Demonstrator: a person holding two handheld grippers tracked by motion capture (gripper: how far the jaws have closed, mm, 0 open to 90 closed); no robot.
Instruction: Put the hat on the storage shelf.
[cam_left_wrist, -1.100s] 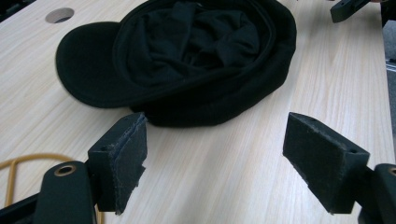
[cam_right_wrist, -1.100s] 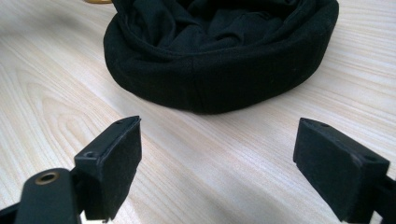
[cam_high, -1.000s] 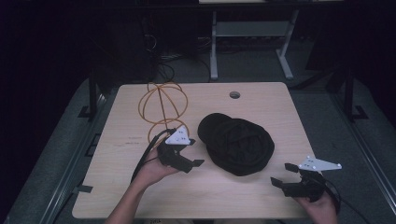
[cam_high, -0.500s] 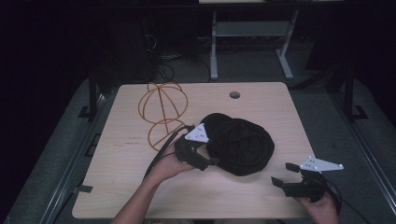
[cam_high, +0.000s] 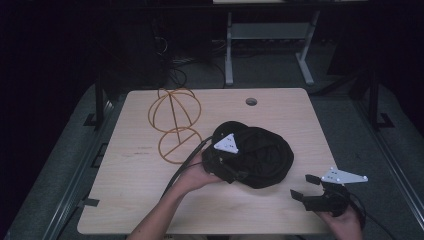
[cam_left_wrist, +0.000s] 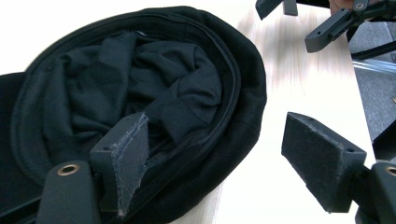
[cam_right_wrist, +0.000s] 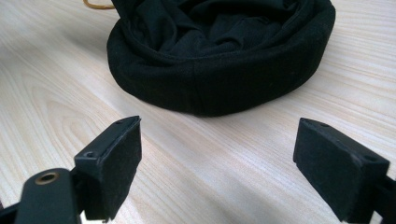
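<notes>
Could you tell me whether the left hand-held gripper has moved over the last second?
Yes. The left hand-held gripper has moved right, away from the wire stand, and now straddles the rim of the black hat.

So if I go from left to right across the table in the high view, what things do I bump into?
Orange wire stand → left gripper at the black hat → right gripper.

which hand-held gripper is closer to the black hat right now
Left. The left hand-held gripper is at the black hat, jaws open astride its rim, one inside. The right hand-held gripper sits open, off the hat's near right side, not touching.
</notes>
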